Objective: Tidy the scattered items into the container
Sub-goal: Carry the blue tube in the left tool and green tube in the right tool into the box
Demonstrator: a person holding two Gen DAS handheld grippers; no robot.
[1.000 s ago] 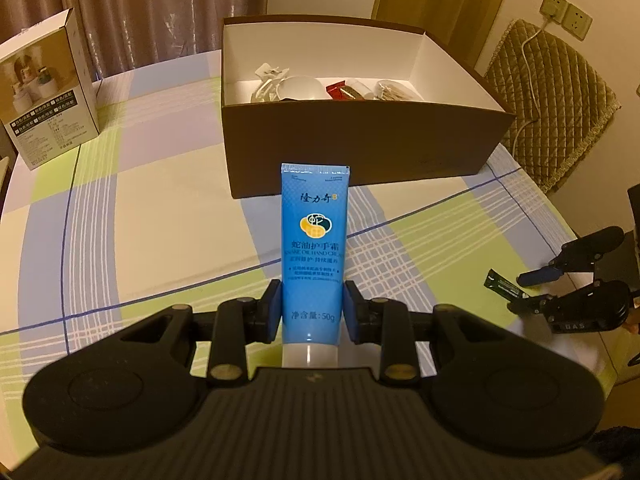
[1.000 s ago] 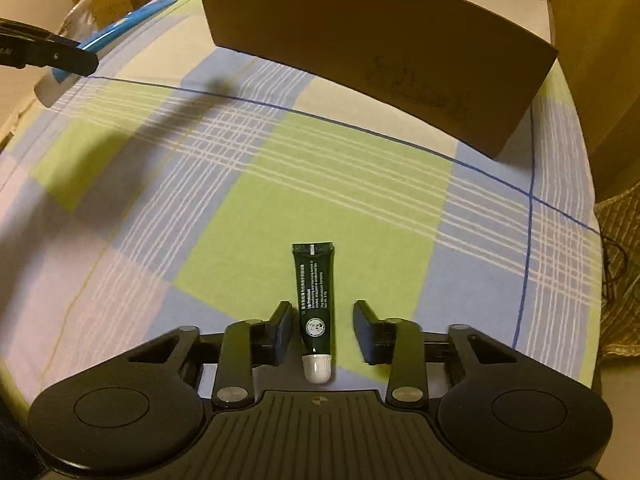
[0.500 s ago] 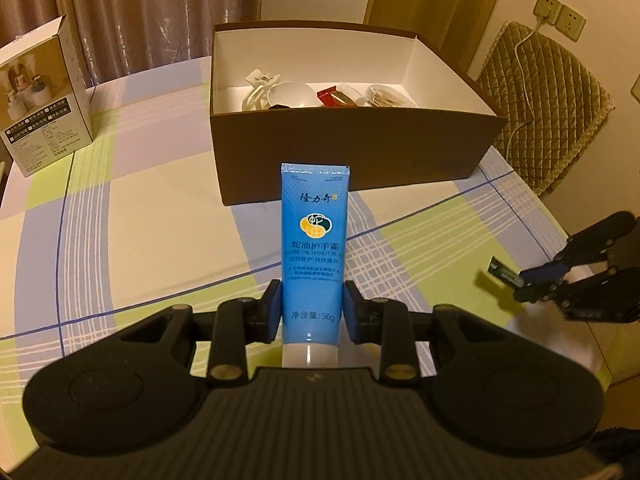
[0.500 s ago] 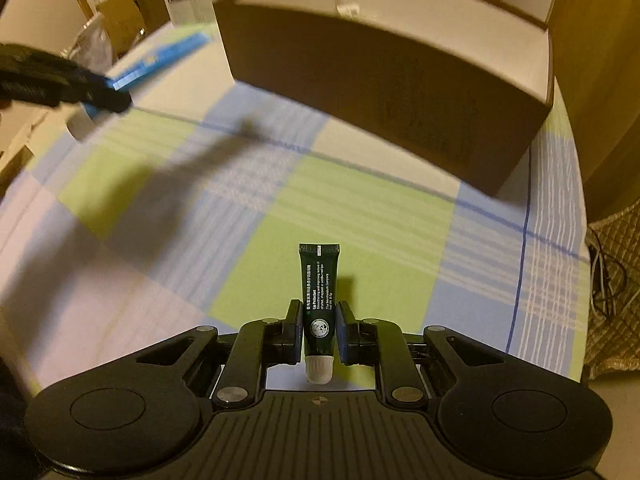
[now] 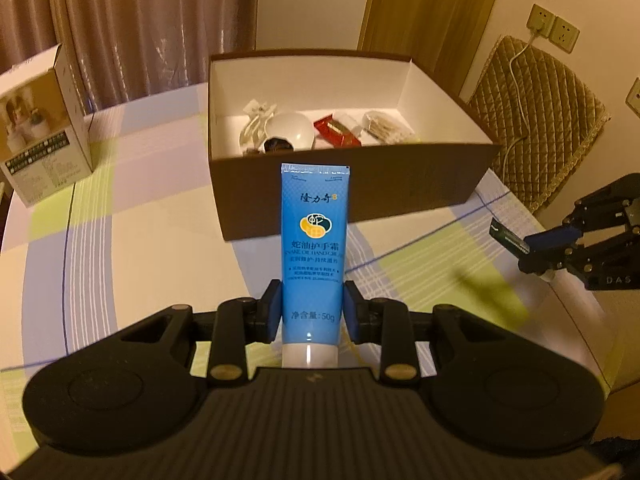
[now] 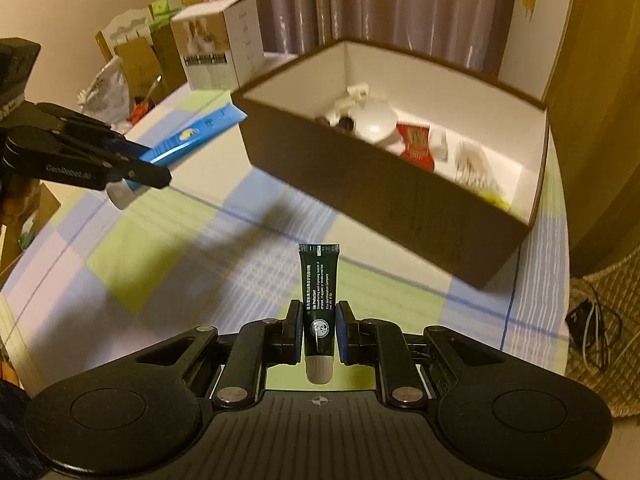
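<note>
Fingers (image 5: 273, 312) of the left gripper (image 5: 313, 308) are closed on a blue hand-cream tube (image 5: 315, 240), white cap toward the camera, held clear above the checked tabletop (image 5: 132, 248). Those of the right gripper (image 6: 319, 330) pinch a small dark green tube (image 6: 319, 280) near its pale cap, also lifted off the cloth.

At 12 o'clock from the left gripper sits the brown cardboard box (image 5: 360, 184), open-topped with a white inside. It holds a white bowl-like piece (image 5: 291, 130), a red packet (image 5: 336, 136), a clear wrapped bundle (image 5: 386, 126) at 1 o'clock, and white plastic bits (image 5: 256, 120) at 11 o'clock. A dark thing beside the bowl is too small to identify. The box's near wall hides the front of its floor. In the right wrist view the box is motion-blurred. A printed carton (image 5: 44, 128) stands at 10 o'clock, cut by the edge.
</note>
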